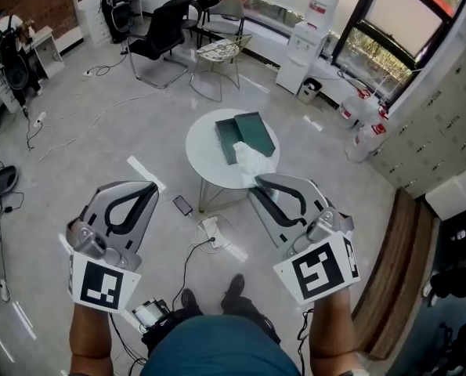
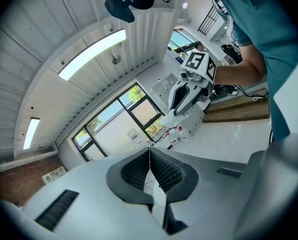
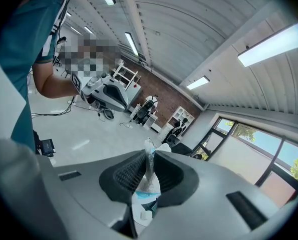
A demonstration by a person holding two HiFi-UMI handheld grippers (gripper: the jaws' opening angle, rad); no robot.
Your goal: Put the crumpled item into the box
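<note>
Both forearms reach up from the lower frame; the left gripper (image 1: 144, 188) is closed on nothing, and the right gripper (image 1: 261, 182) pinches the crumpled item (image 3: 148, 176).

A round white table (image 1: 204, 153) stands mid-floor. From it, a black office chair (image 1: 160, 31) sits at 11 o'clock, a wire chair (image 1: 222, 52) at 12, and a water dispenser (image 1: 308, 41) at 1 — by the windows. A dark phone (image 1: 182, 204) lies at 7 — a power strip (image 1: 209, 227) near it.
</note>
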